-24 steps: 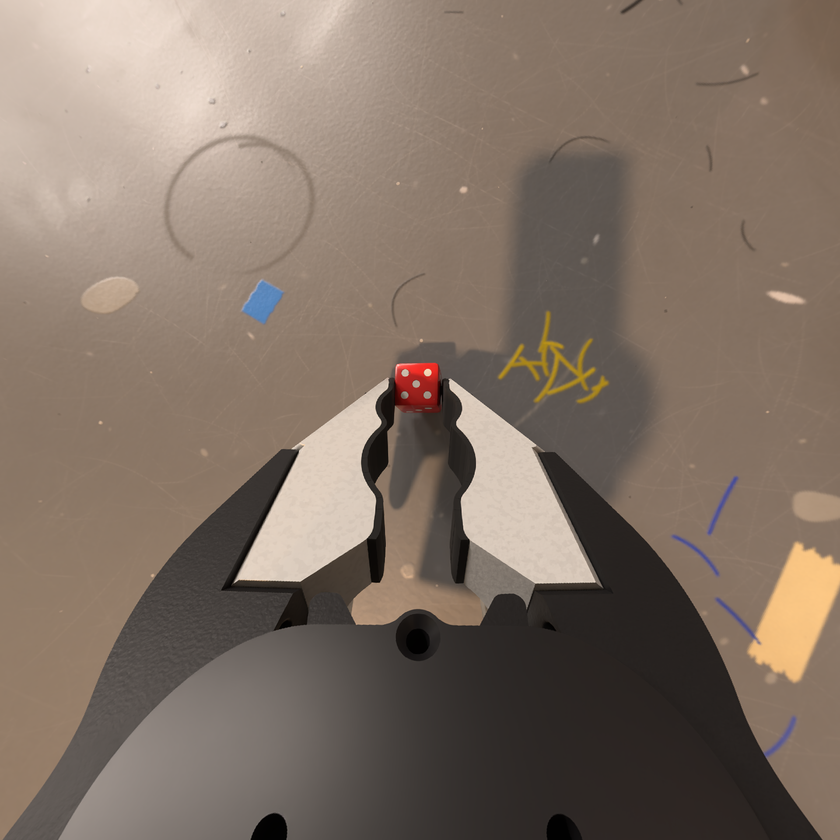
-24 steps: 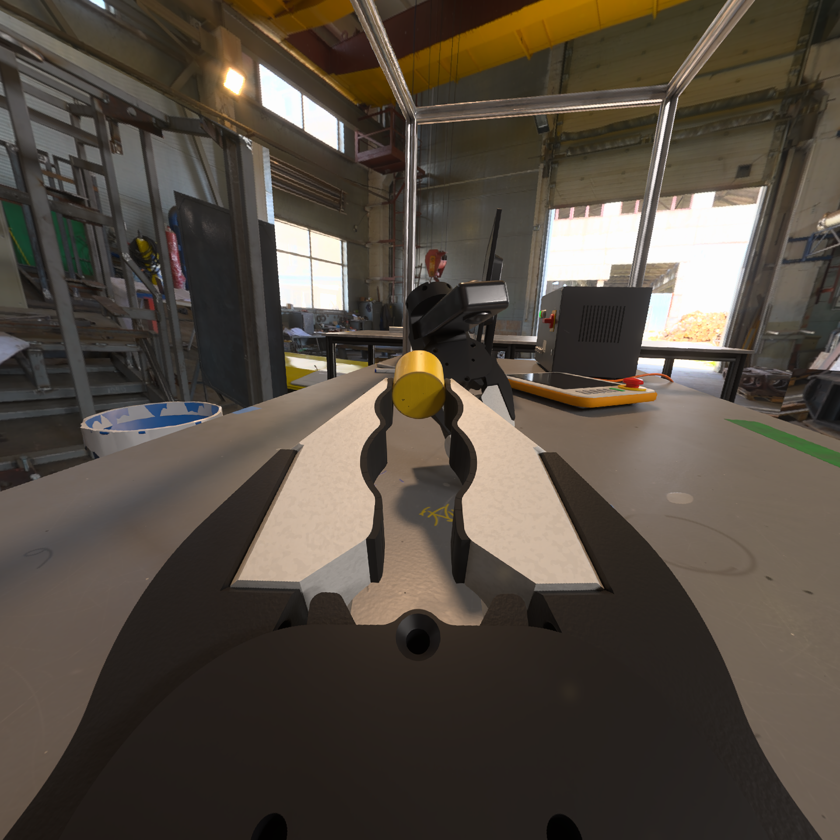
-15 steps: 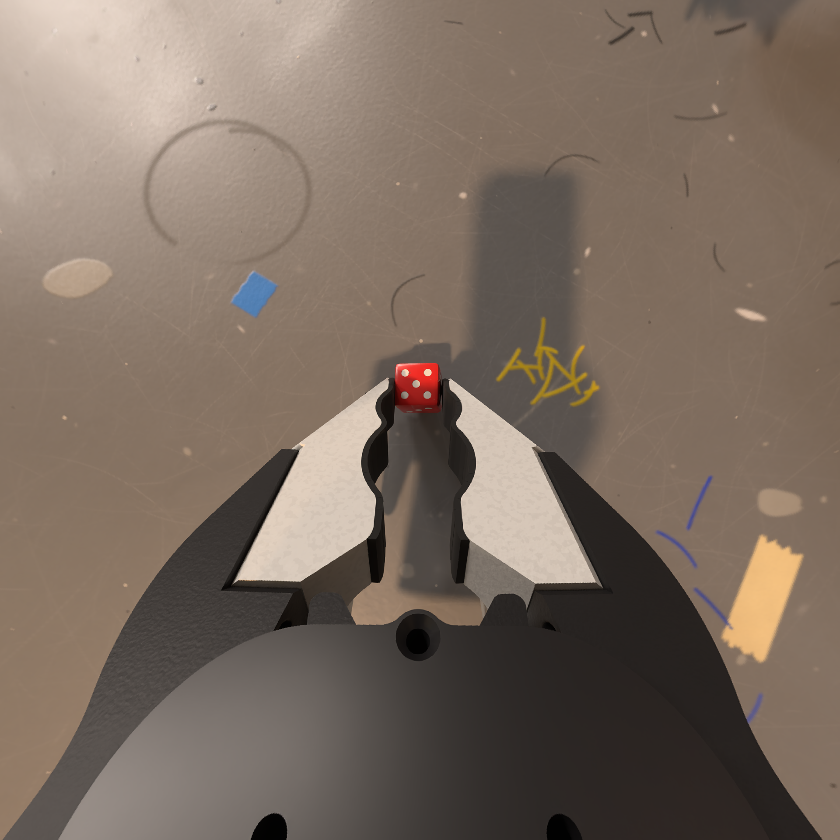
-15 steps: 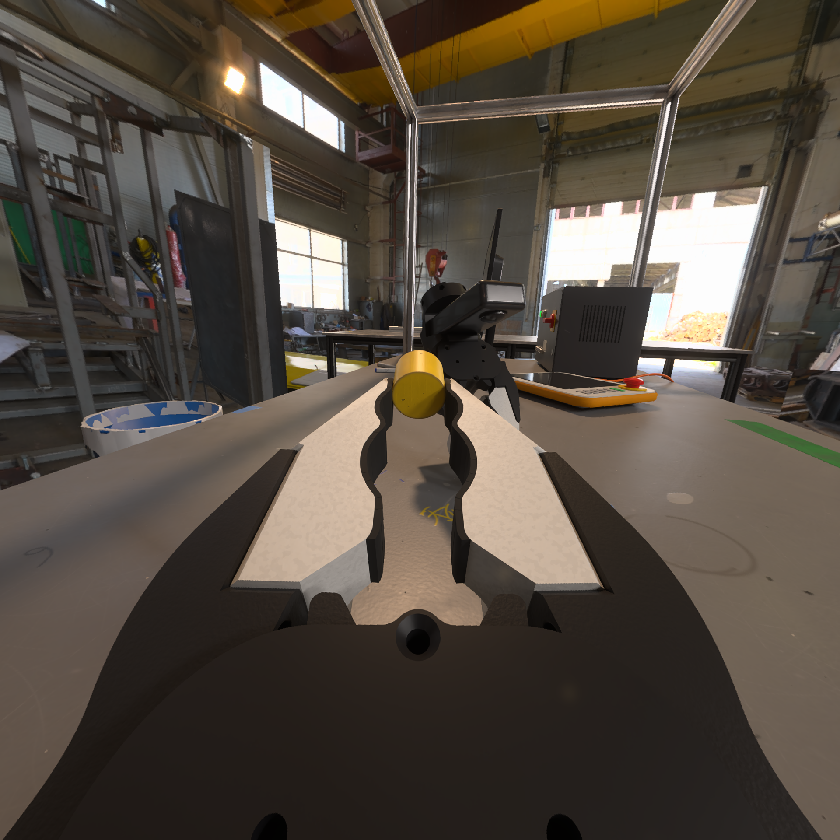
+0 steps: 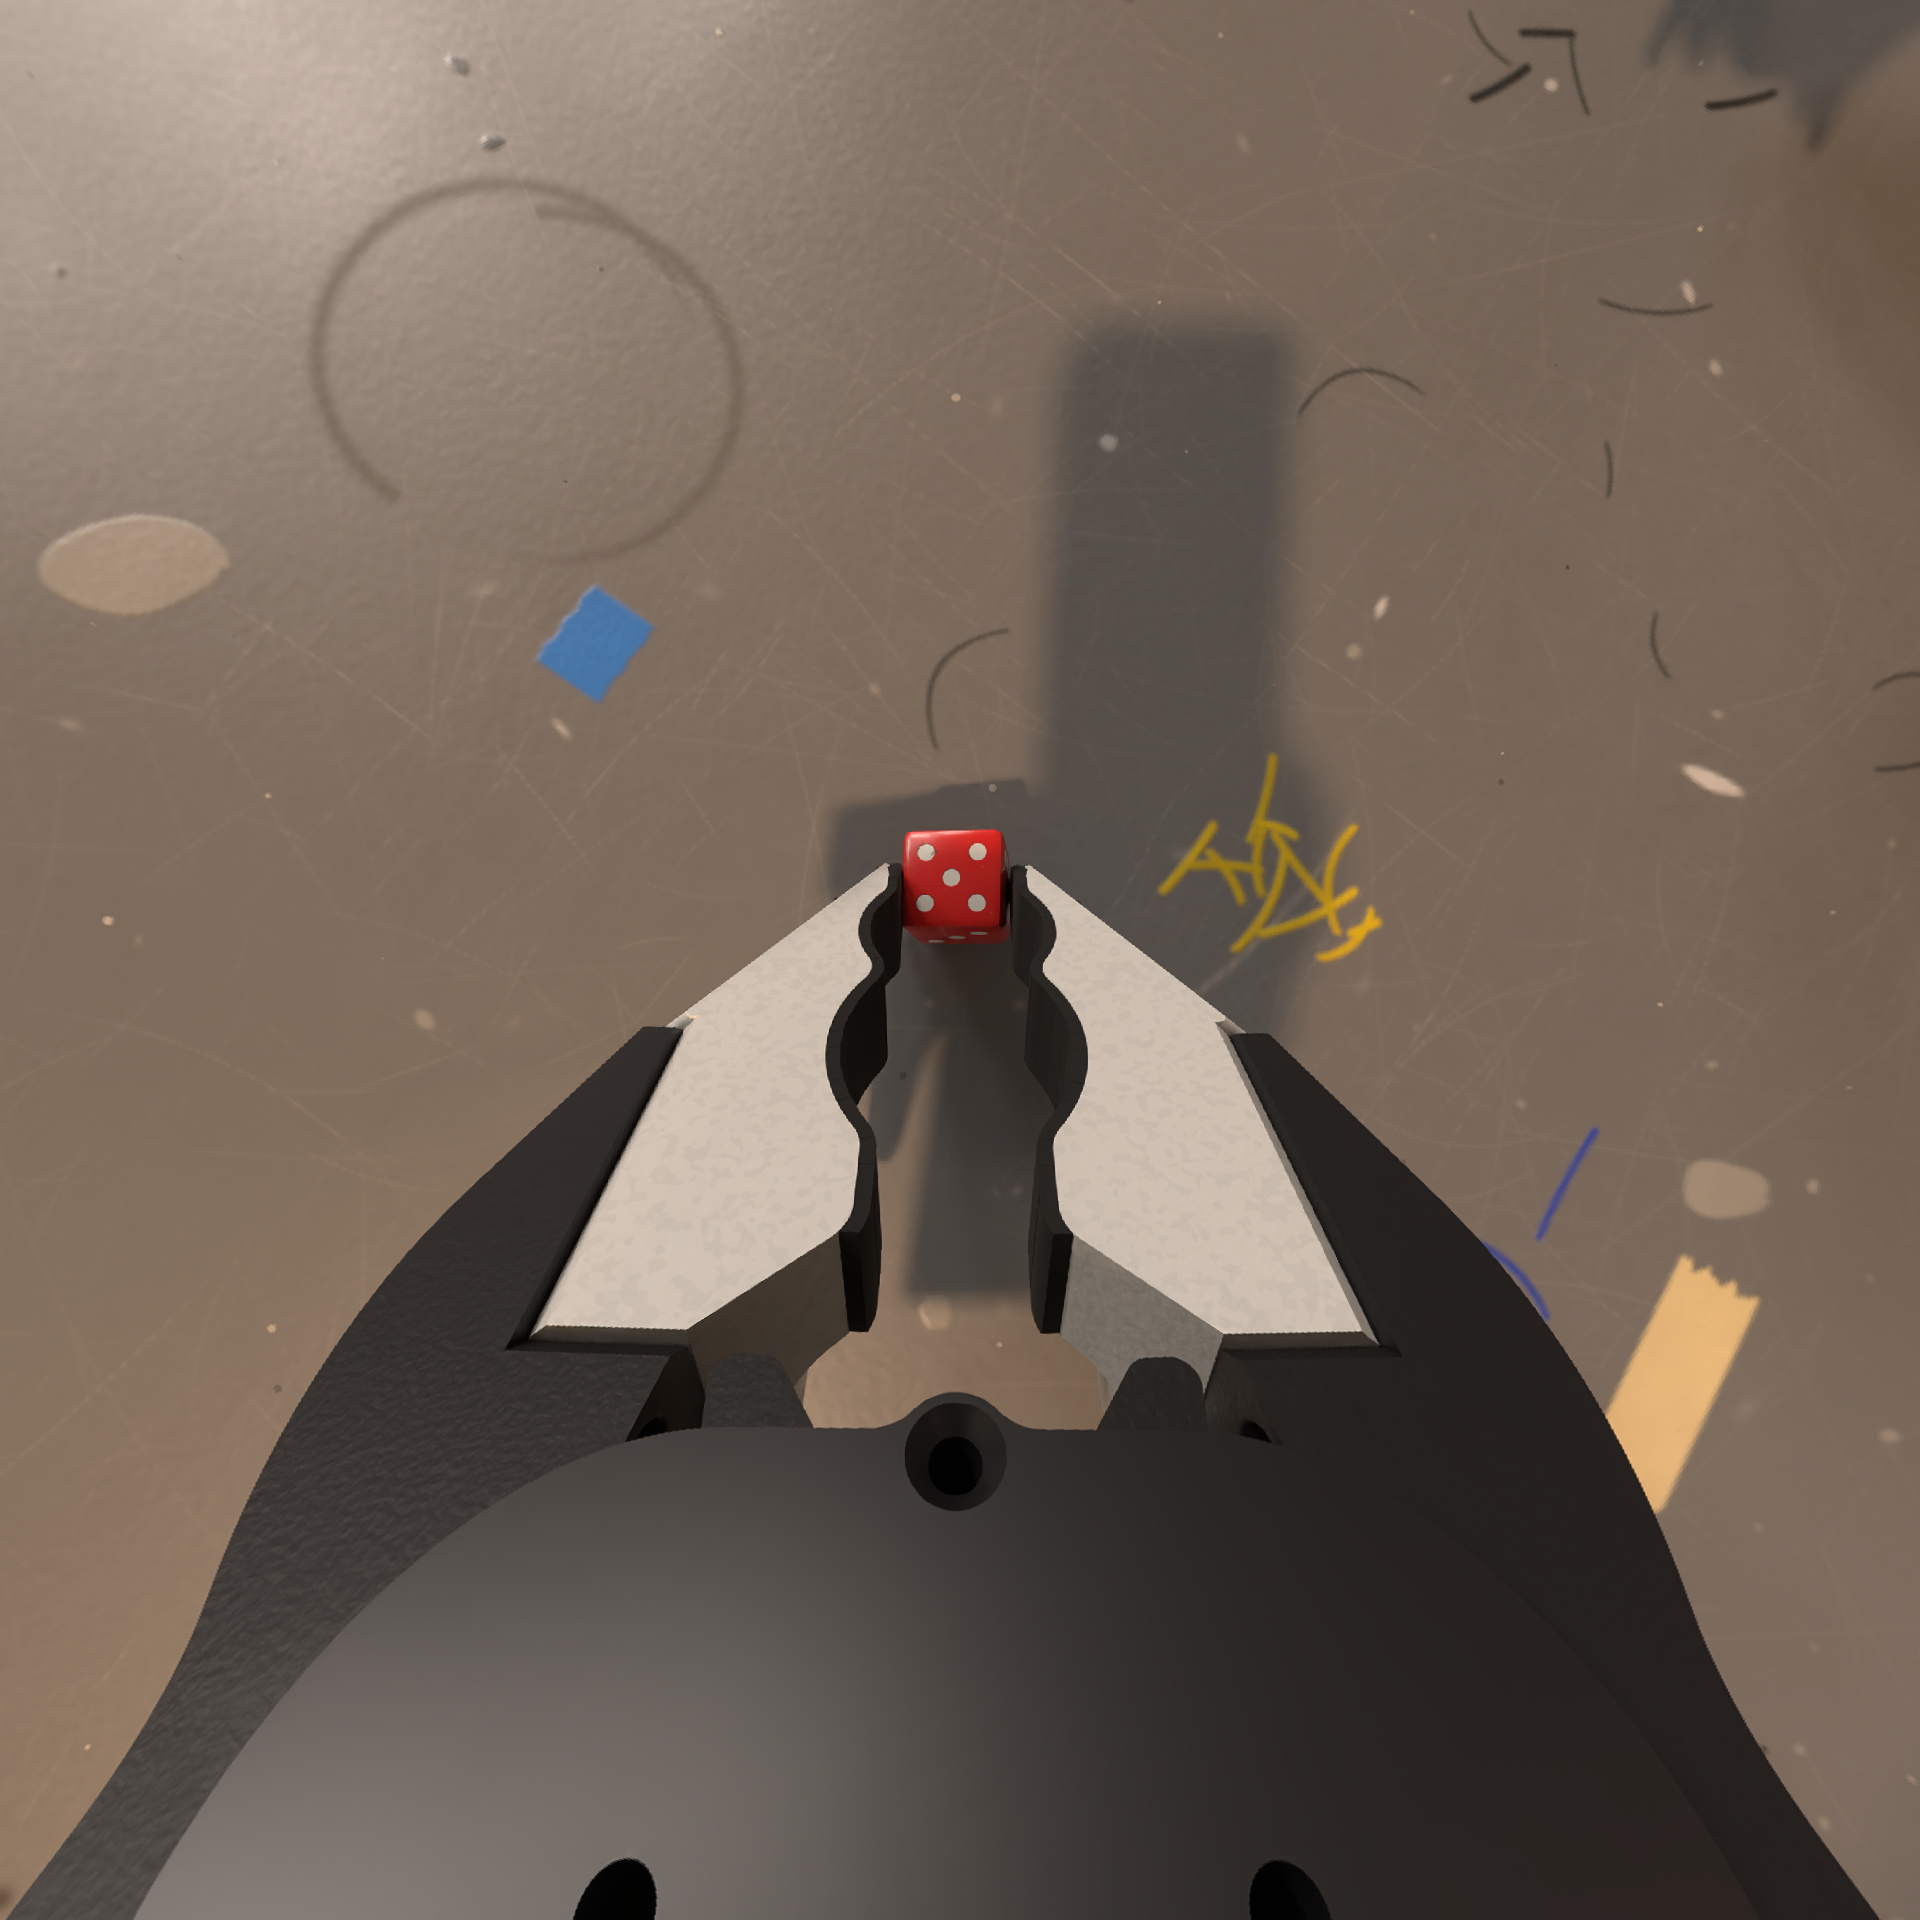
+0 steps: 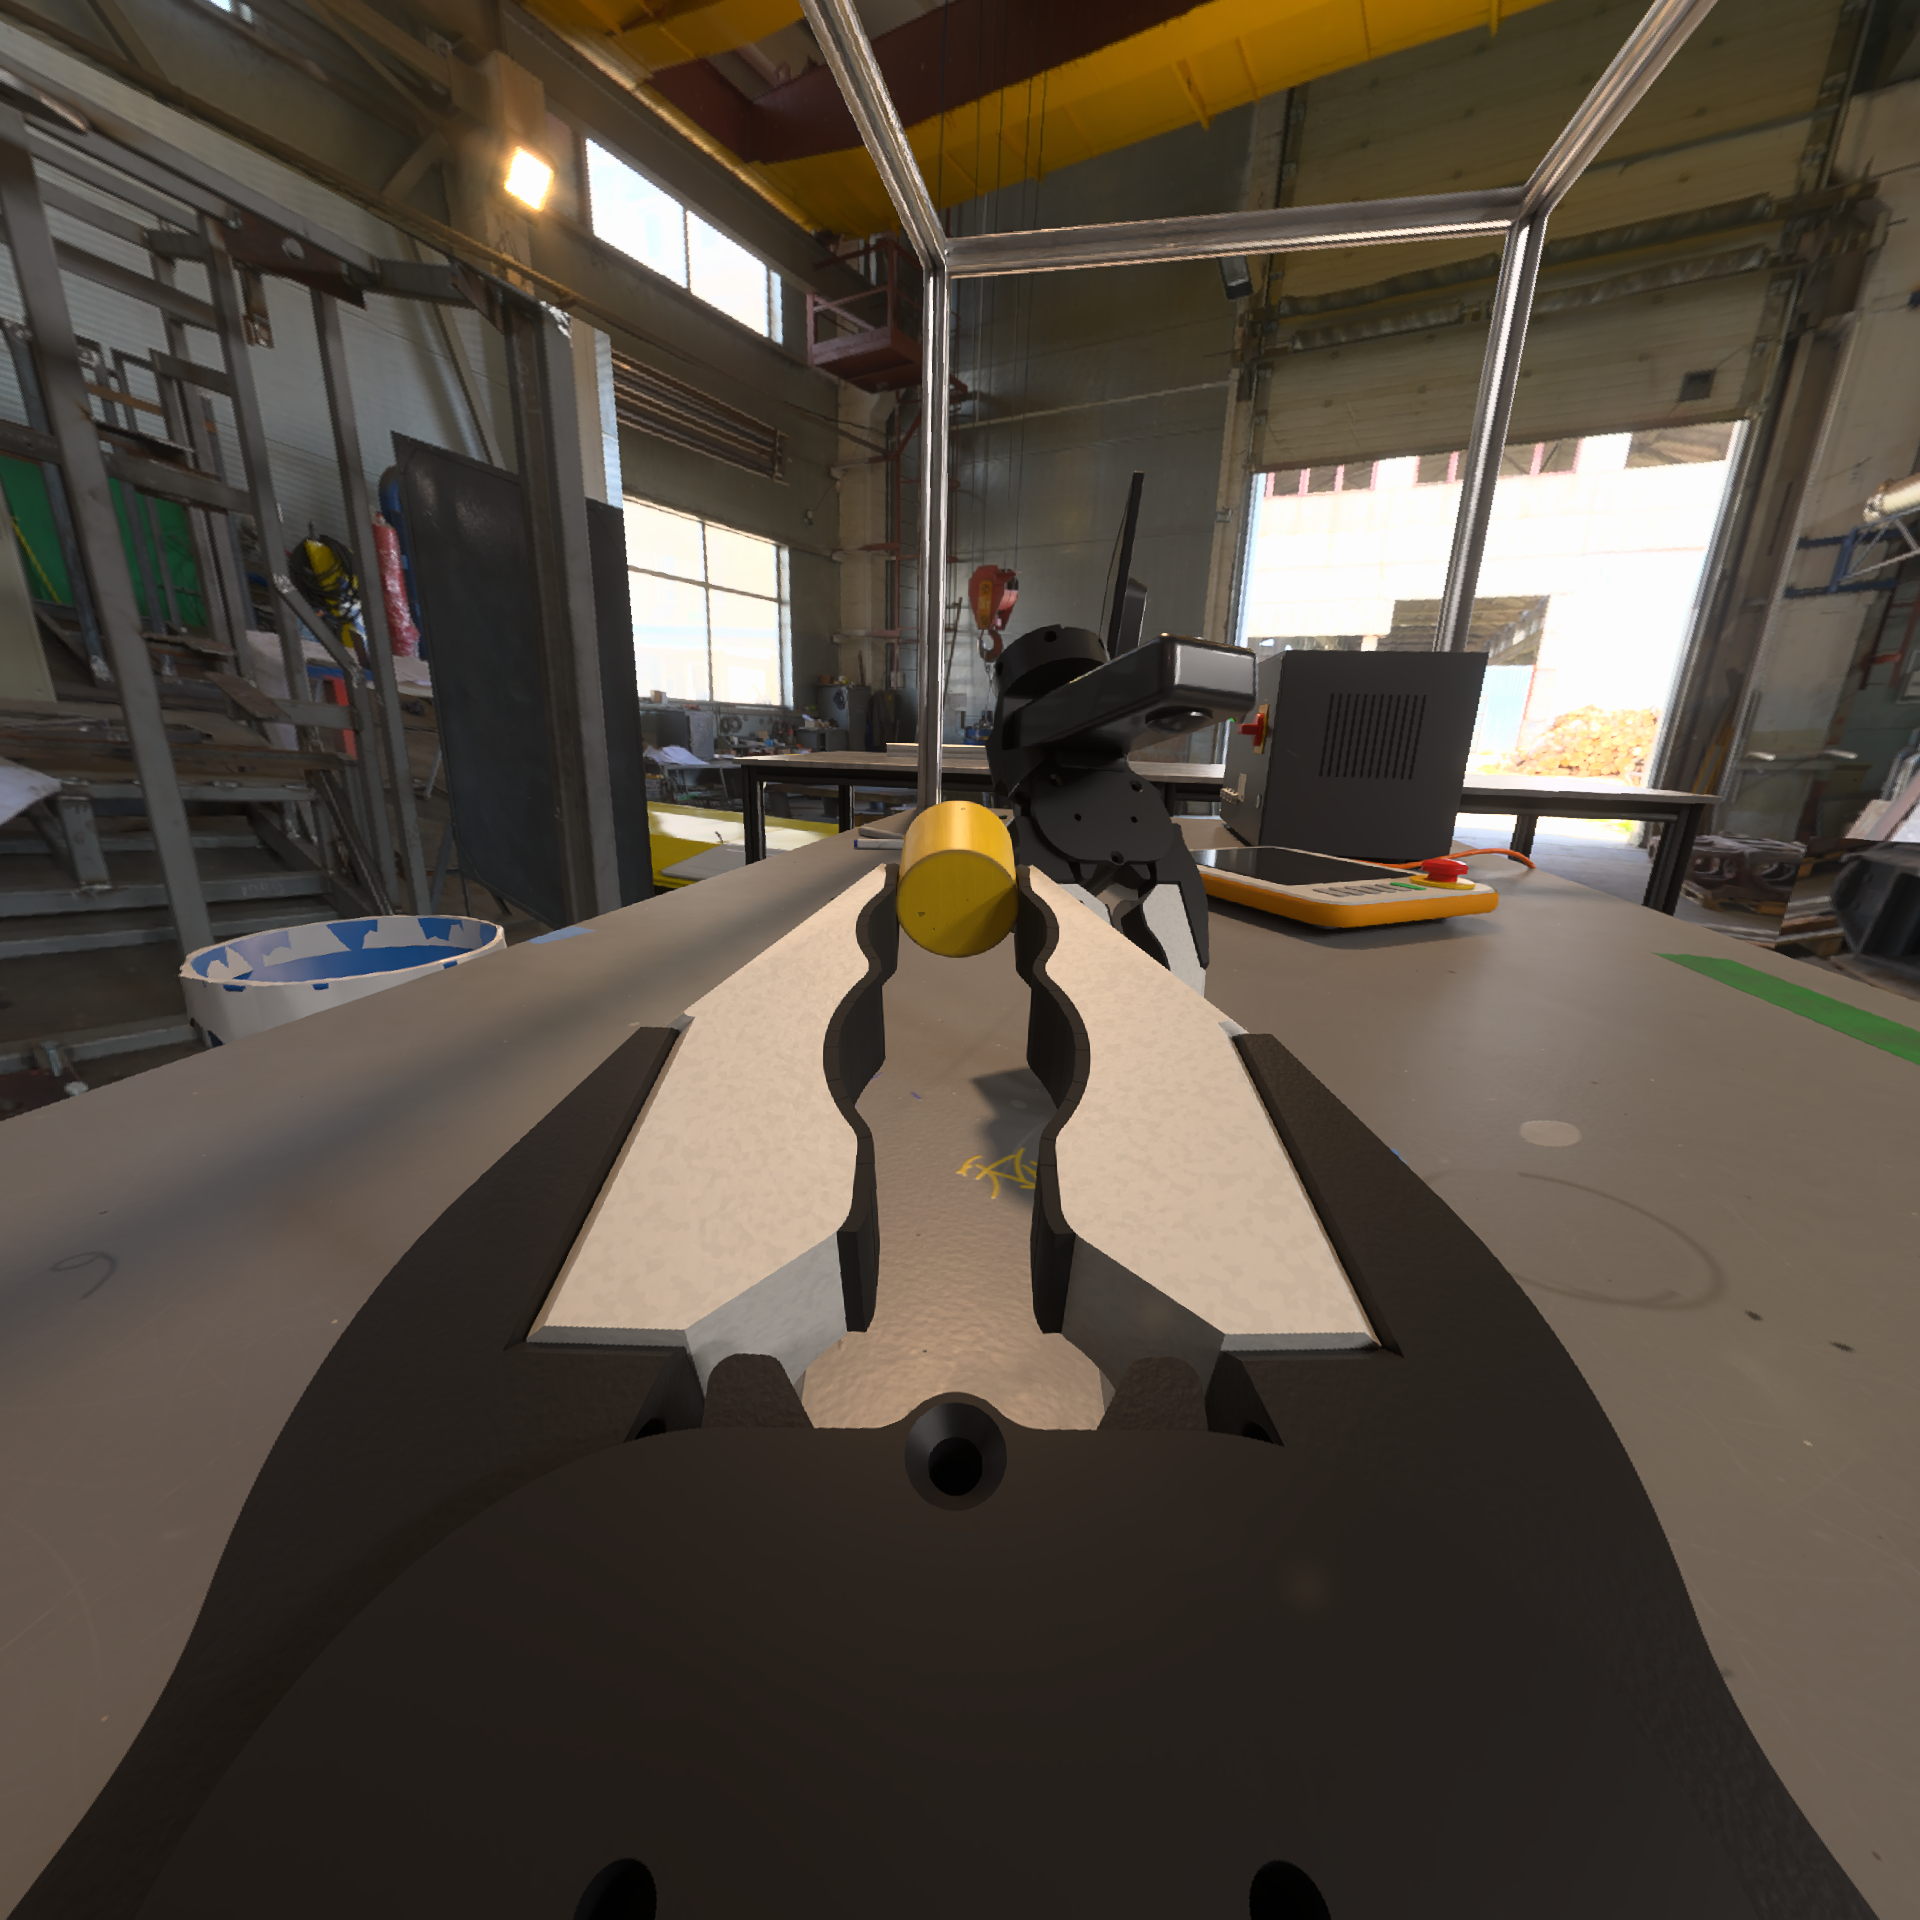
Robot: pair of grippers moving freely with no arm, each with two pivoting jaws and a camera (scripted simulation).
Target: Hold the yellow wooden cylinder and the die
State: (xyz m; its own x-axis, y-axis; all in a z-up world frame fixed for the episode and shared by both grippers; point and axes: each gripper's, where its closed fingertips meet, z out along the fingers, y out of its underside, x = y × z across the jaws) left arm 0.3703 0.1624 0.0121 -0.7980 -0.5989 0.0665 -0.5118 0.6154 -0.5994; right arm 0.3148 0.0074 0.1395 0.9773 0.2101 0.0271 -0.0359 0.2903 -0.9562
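Both halves of the task look done, judging by how things lie now. The left tool (image 5: 954, 883) is clamped on the small red die with white pips (image 5: 954, 883): its two pale, wavy-edged fingertips (image 5: 883, 914) press against the die's opposite sides at the very front of the grip. The die is raised clear of the scuffed grey-brown worktop (image 5: 416, 935), since shadow falls on the surface beneath and beyond it and nothing touches its underside. This view looks steeply down on the worktop, with a yellow scribble mark (image 5: 1273, 883) to the right of the die and a torn scrap of blue tape (image 5: 594, 642) well off to the left.

The right tool (image 6: 956, 894) is closed on the short yellow wooden cylinder (image 6: 956, 894), which lies lengthwise along the fingers with its round end face towards the camera, pinched near the tips. It too sits above the worktop, with open space under it. Behind it, the left tool (image 6: 1101, 821) shows as a black body tilted downward, near the cylinder but apart from it.

What is left, as I judge it, is only to keep both grips steady. The die is caught at the extreme tips, so it seems the likelier of the two to slip if the squeeze eases.
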